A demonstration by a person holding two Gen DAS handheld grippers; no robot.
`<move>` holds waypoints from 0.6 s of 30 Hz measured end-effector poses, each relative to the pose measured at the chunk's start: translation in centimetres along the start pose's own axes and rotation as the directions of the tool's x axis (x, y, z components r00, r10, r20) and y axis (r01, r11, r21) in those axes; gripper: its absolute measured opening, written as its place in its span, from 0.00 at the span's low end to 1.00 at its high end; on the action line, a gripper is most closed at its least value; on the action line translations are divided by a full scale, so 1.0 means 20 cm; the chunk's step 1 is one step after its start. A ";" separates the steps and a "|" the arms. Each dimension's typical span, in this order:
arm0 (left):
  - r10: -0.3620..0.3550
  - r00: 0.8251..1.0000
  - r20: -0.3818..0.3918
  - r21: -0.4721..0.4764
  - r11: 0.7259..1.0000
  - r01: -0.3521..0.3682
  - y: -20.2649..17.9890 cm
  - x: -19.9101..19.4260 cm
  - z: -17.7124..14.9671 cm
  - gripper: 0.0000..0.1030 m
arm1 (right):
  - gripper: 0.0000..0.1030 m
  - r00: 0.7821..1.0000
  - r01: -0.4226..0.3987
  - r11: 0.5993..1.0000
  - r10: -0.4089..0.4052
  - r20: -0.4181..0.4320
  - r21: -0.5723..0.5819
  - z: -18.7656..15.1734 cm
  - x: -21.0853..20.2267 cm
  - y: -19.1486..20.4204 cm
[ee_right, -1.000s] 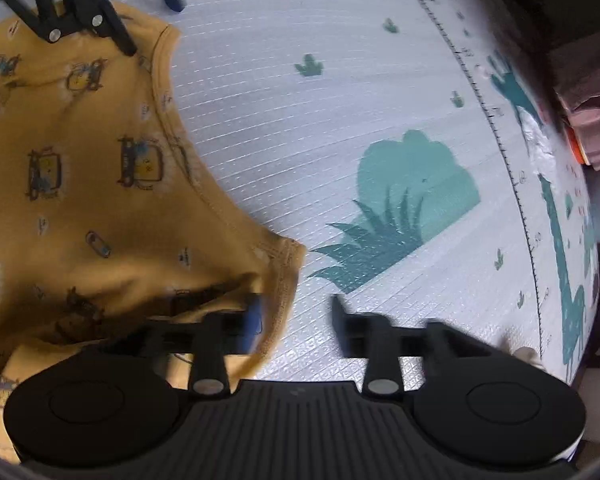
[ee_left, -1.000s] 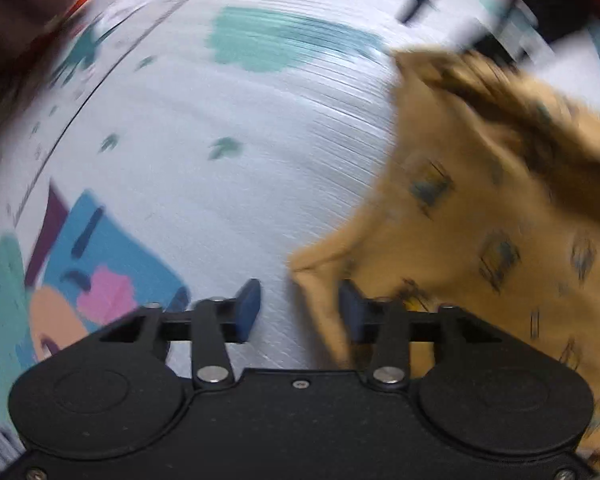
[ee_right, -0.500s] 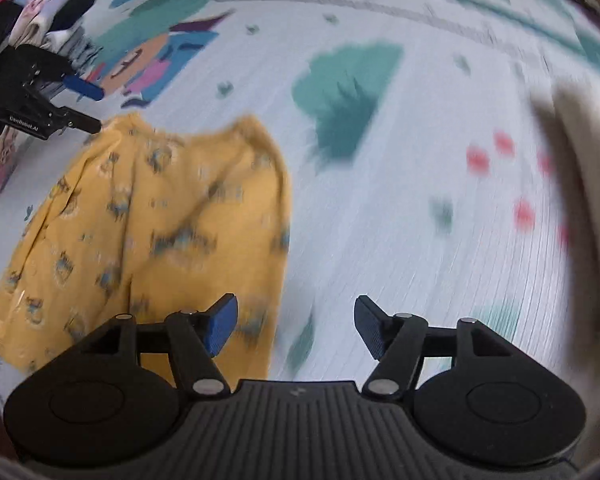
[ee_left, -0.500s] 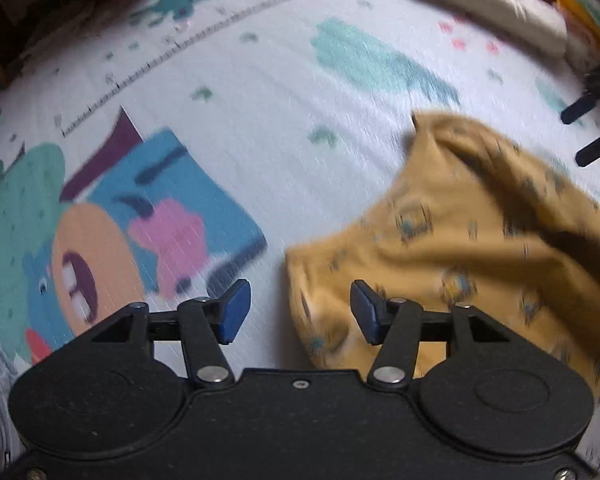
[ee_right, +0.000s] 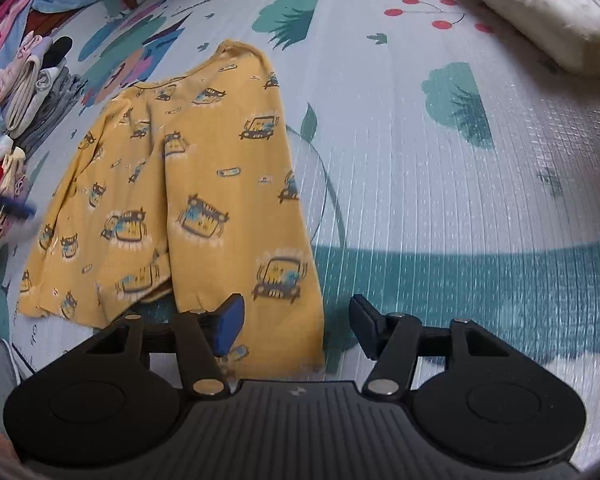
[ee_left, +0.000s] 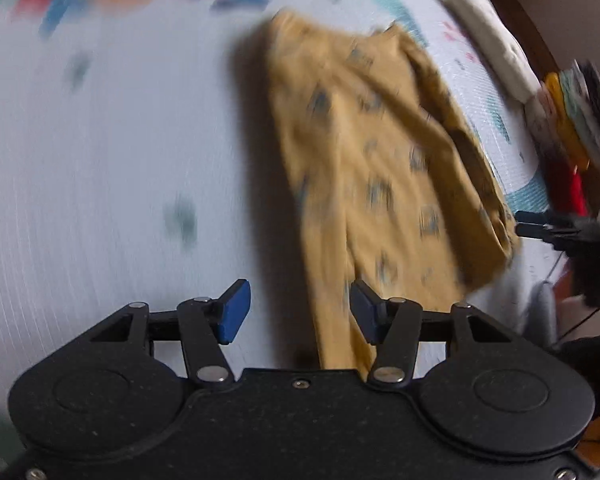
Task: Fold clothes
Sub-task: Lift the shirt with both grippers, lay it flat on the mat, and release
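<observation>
A yellow child's top (ee_right: 204, 184) with a car print lies on the play mat (ee_right: 419, 184), one side folded over the middle. My right gripper (ee_right: 296, 312) hovers over its near hem corner. Its jaws are closing, the blue pads touch no cloth, and the hem lies under the left finger (ee_right: 230, 320). In the blurred left wrist view the top (ee_left: 371, 168) runs away from my left gripper (ee_left: 300, 300), which is open above the cloth's near end. The other gripper (ee_left: 547, 228) shows at the top's far right edge.
A cream rolled cushion (ee_right: 539, 12) lies at the mat's far right. Folded clothes (ee_right: 32, 92) are stacked along the left side, and more piles (ee_left: 571, 120) show at the right of the left wrist view. Bare mat stretches to the right of the top.
Both grippers held the top's edges a second ago. They have let go, opened wider and swung round along the garment, which now lies loose on the mat.
</observation>
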State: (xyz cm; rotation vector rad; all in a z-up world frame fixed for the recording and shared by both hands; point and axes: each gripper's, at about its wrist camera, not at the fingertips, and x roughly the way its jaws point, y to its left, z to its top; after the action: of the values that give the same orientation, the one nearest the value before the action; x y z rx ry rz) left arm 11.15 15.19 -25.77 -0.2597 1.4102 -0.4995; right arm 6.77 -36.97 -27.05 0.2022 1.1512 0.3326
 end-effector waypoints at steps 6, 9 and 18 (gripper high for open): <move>-0.075 0.994 -0.074 -0.062 0.996 0.070 -0.01 0.06 -0.25 0.52 | 0.29 0.999 0.040 0.996 -0.038 0.030 -0.083 -0.02 0.03 0.07; -0.096 0.992 -0.078 -0.092 0.992 0.089 0.00 0.10 -0.27 0.51 | 0.10 0.997 0.070 0.992 -0.065 0.045 -0.103 -0.02 0.04 0.07; -0.084 0.996 -0.017 -0.001 0.997 0.083 0.04 0.06 -0.20 0.00 | 0.04 0.992 0.122 0.964 -0.111 0.059 -0.238 0.01 0.04 0.10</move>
State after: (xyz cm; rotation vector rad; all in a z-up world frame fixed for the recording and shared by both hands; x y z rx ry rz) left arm 7.54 15.77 -27.74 -0.3166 1.4205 -0.5710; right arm 6.98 -34.84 -27.02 -0.0714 1.0627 0.3587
